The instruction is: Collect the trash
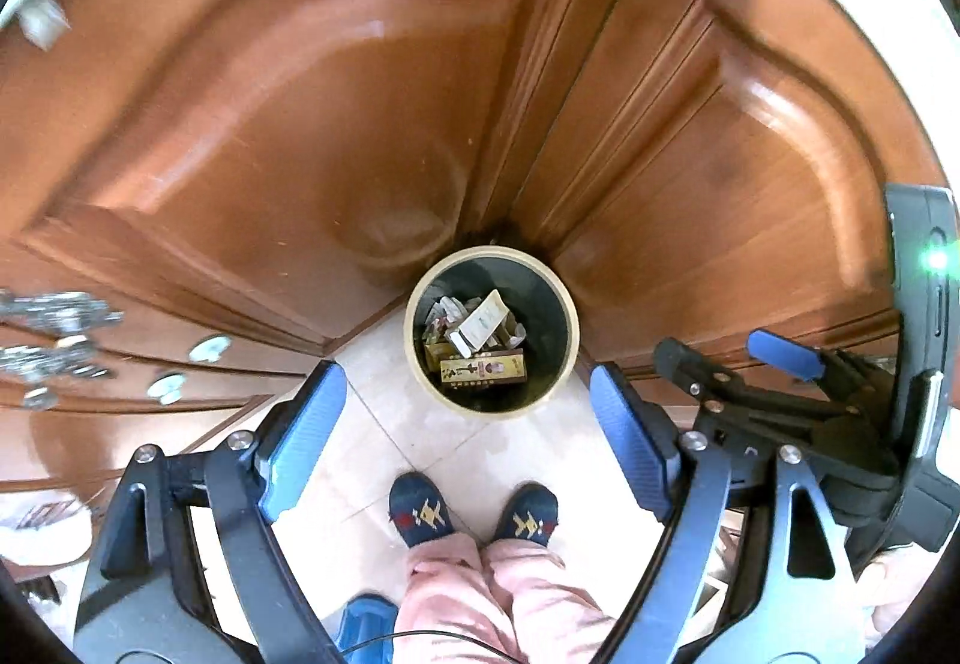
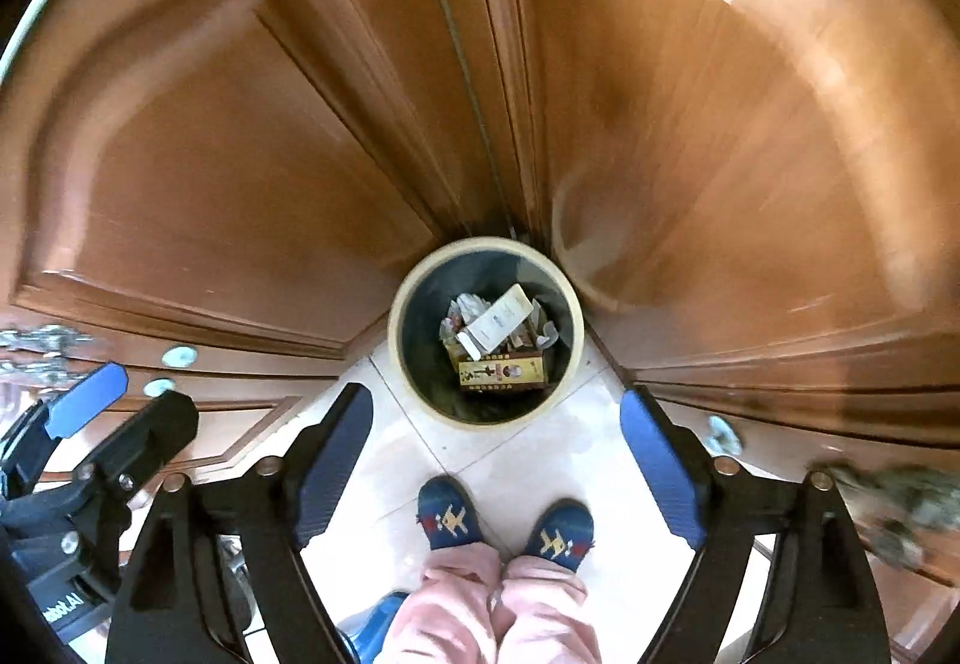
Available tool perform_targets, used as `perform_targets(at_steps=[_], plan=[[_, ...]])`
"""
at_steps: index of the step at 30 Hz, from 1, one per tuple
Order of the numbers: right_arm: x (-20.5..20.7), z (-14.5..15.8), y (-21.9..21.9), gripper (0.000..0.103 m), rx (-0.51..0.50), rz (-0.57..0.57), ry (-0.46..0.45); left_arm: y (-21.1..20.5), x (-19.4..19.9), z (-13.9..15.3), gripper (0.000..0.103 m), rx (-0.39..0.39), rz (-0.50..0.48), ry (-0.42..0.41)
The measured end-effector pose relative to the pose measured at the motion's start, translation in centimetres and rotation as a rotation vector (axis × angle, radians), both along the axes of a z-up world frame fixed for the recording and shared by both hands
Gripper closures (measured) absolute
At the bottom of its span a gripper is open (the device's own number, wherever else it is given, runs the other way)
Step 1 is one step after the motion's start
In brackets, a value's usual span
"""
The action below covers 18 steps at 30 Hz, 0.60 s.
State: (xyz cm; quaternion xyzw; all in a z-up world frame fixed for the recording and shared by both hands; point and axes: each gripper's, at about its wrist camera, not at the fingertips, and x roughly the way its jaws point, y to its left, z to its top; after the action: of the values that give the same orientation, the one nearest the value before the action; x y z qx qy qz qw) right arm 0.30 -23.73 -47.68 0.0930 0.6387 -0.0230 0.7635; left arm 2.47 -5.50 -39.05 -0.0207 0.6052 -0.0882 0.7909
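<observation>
A round bin with a cream rim (image 1: 414,298) (image 2: 399,304) stands on the tiled floor in the corner where two wooden doors meet. Inside lie a yellow printed box (image 1: 483,369) (image 2: 503,371), a white carton (image 1: 485,321) (image 2: 501,317) and crumpled paper. Both grippers hang high above the bin and point down at it. My left gripper (image 1: 465,394) is open, nothing between its blue pads (image 1: 306,424). My right gripper (image 2: 497,418) is open too, its jaws wide and empty. The right gripper also shows at the right of the left wrist view (image 1: 729,349).
Brown panelled wooden doors (image 1: 312,112) (image 2: 198,172) rise behind the bin. A person's feet in dark blue patterned slippers (image 1: 420,511) (image 2: 450,514) and pink trousers stand on the pale tiles just before the bin. Round metal knobs (image 1: 210,347) sit on a cabinet at the left.
</observation>
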Motion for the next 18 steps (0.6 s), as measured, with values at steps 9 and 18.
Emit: perform_targets(at_steps=[9,18], plan=[[-0.4,12.4,1.2,0.017,-0.028,0.044,-0.043,1.3,-1.3,12.1,0.021,0.057,0.051,-0.08],[-1.2,25.9,1.5,0.017,-0.032,0.105,-0.144,1.7,-2.4,23.3,0.021,0.099,0.064,-0.196]])
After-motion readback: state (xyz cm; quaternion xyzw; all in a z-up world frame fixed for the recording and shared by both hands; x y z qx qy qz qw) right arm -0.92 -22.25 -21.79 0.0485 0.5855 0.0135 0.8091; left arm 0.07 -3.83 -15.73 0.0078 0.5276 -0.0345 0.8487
